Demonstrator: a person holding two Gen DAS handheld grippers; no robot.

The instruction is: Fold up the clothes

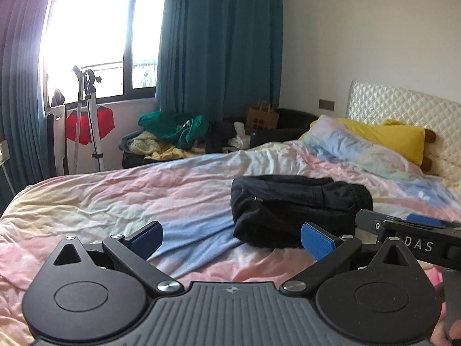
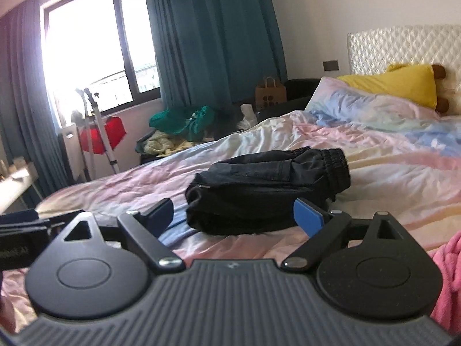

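Note:
A folded black garment [image 1: 296, 207] with an elastic waistband lies on the pastel bedspread [image 1: 144, 196]; it also shows in the right wrist view [image 2: 265, 190]. My left gripper [image 1: 232, 238] is open and empty, just short of the garment's near edge. My right gripper [image 2: 234, 216] is open and empty, its blue fingers on either side of the garment's near end without touching it. The right gripper's body [image 1: 417, 240] shows at the right of the left wrist view. A pink cloth [image 2: 449, 276] lies at the lower right.
A yellow pillow [image 1: 391, 138] and a quilted headboard [image 1: 403, 106] are at the bed's far right. A pile of green and yellow clothes [image 1: 173, 135] lies beyond the bed. A tripod [image 1: 89, 121], teal curtains [image 1: 219, 43] and a window [image 1: 95, 34] stand behind.

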